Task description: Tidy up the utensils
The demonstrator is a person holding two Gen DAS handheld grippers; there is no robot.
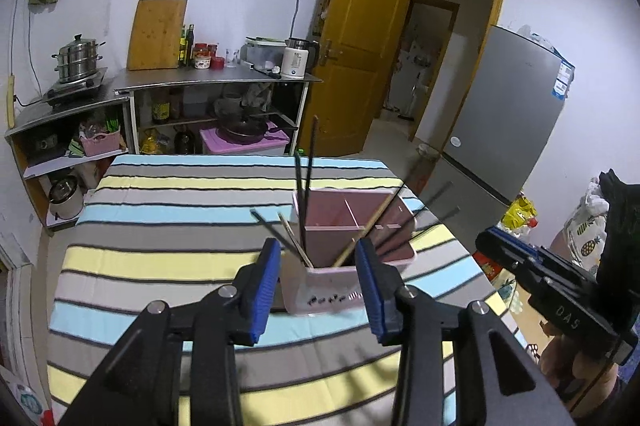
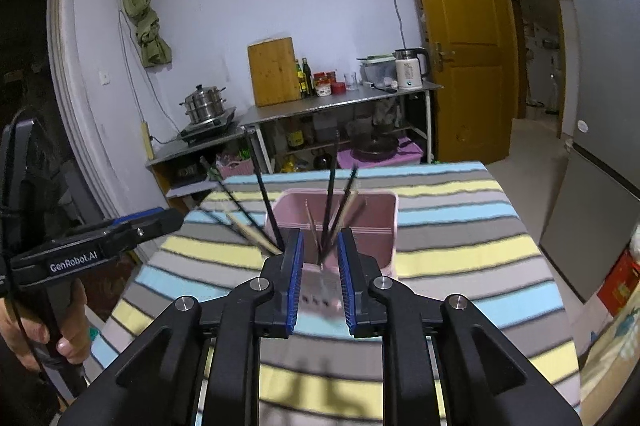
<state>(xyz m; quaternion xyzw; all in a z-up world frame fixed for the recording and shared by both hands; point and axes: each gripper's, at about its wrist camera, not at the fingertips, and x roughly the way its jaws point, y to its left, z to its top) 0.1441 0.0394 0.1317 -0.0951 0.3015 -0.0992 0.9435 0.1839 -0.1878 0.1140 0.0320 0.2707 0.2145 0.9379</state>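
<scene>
A pink divided utensil holder (image 1: 328,286) stands on the striped tablecloth (image 1: 180,226). Several dark chopsticks (image 1: 308,182) and pale wooden ones (image 1: 372,226) lean out of it in different directions. My left gripper (image 1: 318,246) is open just in front of the holder, and nothing sits between its blue pads. In the right wrist view the same holder (image 2: 376,222) and its dark chopsticks (image 2: 330,198) lie just beyond my right gripper (image 2: 320,236), which is open and empty. Each gripper shows at the edge of the other's view: the right one (image 1: 532,266) and the left one (image 2: 120,234), held by a hand (image 2: 36,338).
Beyond the table's far edge stands a metal shelf unit (image 1: 216,82) with a steamer pot (image 1: 78,60), a cutting board (image 1: 156,34), bottles and a kettle (image 1: 296,60). A yellow door (image 1: 360,38) is open at the back. A grey fridge (image 1: 512,114) stands to the right.
</scene>
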